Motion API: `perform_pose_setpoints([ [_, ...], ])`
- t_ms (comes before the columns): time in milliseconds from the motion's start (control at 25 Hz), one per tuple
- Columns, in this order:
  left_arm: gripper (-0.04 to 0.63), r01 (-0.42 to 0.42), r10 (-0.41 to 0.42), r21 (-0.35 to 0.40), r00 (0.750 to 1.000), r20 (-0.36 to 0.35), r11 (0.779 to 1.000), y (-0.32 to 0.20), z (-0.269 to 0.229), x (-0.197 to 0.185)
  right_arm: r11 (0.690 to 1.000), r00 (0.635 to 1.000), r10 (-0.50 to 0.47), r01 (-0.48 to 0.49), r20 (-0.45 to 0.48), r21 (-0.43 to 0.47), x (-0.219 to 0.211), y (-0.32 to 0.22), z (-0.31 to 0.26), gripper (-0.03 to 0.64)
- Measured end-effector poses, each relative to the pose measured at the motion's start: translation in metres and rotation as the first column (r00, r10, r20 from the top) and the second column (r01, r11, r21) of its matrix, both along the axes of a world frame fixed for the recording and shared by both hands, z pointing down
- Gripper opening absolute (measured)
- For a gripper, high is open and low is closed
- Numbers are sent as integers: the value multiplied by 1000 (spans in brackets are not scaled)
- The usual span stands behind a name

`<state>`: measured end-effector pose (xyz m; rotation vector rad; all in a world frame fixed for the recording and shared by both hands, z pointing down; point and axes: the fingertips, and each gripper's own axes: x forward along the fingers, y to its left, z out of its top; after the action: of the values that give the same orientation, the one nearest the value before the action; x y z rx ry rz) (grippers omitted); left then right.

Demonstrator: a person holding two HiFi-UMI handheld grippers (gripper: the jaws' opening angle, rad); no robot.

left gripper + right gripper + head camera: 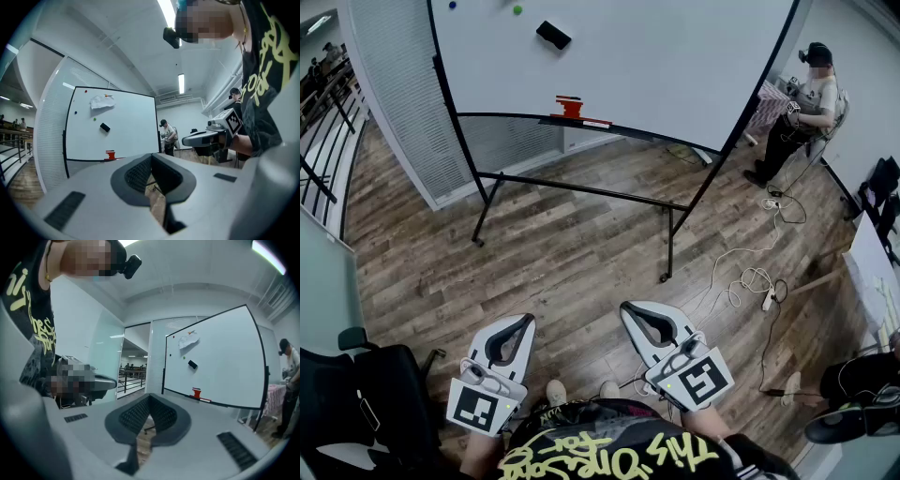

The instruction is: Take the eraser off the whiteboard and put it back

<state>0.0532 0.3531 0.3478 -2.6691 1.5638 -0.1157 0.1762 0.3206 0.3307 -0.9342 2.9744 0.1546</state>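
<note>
Black eraser (553,35) stuck high on the whiteboard (675,66), whose top edge is cut off; well short of the board, left gripper (528,320) and right gripper (626,308) closed tip to tip, both empty.

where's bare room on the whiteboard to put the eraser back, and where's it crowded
The whiteboard is bare right of the eraser, across to its right frame, and below the eraser down to the red object on the ledge. It is crowded up left, by the green magnet and blue magnet.
</note>
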Motion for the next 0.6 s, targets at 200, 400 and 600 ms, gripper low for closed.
perform_pose_setpoints([
  [200, 8, -10, 10, -10, 1000, 1, 1000, 3, 3, 0, 998, 999, 36, -34, -29, 43, -1, 3, -2, 9],
  [400, 8, -13, 13, -8, 1000, 1, 1000, 4, 1, -4, 999, 998, 43, -42, -52, 34, -1, 5, 5, 9],
  [600, 8, -27, 28, -24, 999, 29, 999, 6, 8, -4, 997, 944, 76, -66, -321, 43, -3, 10, 34, 9],
])
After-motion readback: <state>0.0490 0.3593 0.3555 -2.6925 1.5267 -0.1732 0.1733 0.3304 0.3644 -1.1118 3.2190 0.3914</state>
